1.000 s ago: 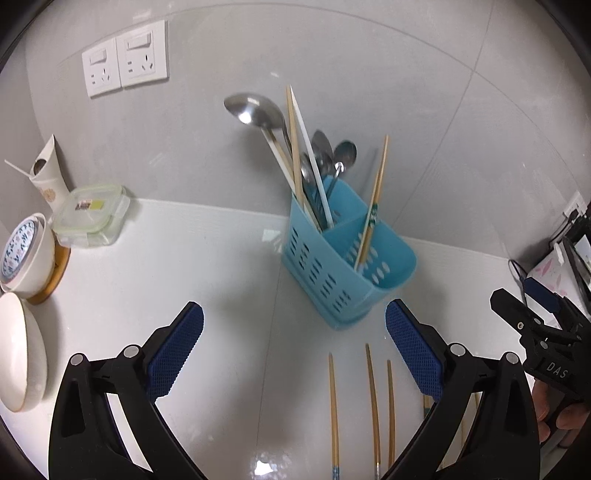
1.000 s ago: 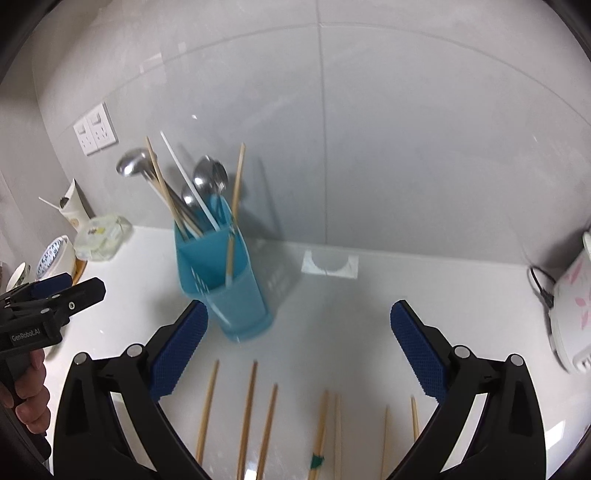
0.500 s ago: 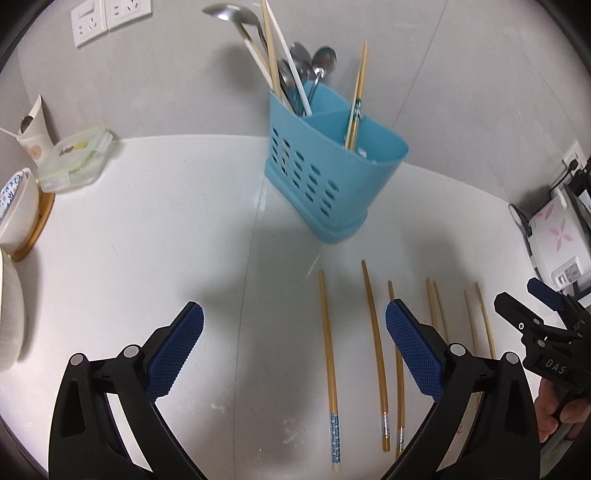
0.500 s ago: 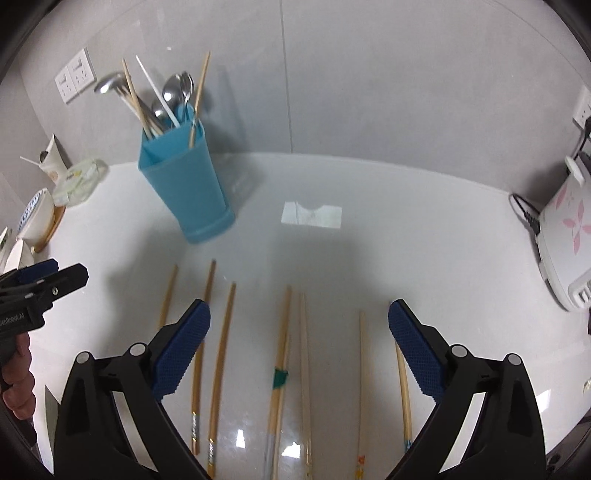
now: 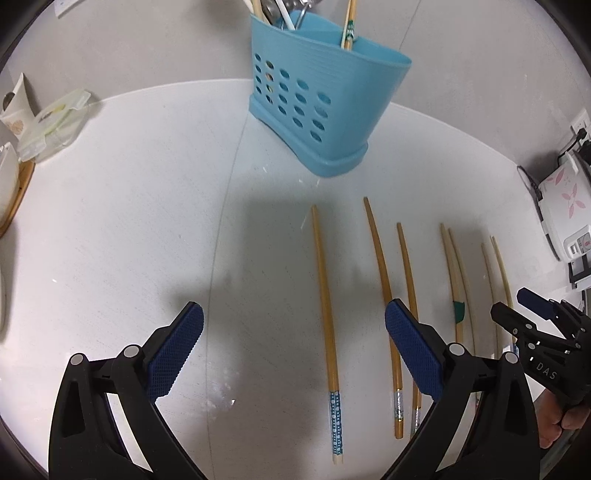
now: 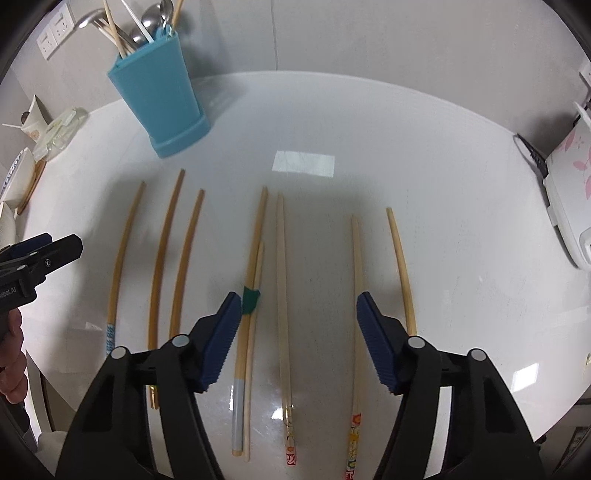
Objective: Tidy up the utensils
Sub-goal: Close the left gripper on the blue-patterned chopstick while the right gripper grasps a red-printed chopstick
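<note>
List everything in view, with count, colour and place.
chopsticks: eight, bamboo, lying in a row on the counter; two joined by a green band
utensil holder: one, blue, behind the row
spoons: several, metal, standing in the holder with more chopsticks
counter: one, white
sockets: two, white, on the wall
food container: one, clear, far left
paper cup: one, white, beside it
appliance: one, white with pink flowers, right edge
left gripper: black with blue pads, open over a chopstick
right gripper: the same, jaws just been closing, still open, chopstick below between them
</note>
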`<control>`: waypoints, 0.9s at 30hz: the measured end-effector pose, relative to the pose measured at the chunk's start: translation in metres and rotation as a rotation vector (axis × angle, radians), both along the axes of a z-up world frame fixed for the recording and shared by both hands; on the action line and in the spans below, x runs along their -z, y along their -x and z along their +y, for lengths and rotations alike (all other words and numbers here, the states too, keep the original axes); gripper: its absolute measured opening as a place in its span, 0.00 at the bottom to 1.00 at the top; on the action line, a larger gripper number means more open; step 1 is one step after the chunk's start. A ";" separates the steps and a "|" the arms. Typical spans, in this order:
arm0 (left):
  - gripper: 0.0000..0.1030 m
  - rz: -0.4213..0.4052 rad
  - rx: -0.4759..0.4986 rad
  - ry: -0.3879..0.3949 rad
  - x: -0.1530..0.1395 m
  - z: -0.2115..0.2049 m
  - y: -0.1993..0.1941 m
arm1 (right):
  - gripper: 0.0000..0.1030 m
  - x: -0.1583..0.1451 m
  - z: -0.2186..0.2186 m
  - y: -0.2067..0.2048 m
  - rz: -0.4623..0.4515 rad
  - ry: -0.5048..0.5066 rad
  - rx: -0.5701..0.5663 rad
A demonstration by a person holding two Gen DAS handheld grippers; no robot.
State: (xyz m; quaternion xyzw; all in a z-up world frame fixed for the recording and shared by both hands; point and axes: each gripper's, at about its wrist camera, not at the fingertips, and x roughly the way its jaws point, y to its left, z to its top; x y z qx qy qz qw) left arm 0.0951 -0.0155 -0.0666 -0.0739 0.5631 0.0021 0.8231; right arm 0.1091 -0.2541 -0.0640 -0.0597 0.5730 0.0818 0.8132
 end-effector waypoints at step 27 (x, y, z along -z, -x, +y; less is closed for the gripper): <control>0.79 0.199 0.032 -0.113 0.053 -0.029 -0.011 | 0.30 0.042 0.018 -0.030 0.241 0.061 -0.063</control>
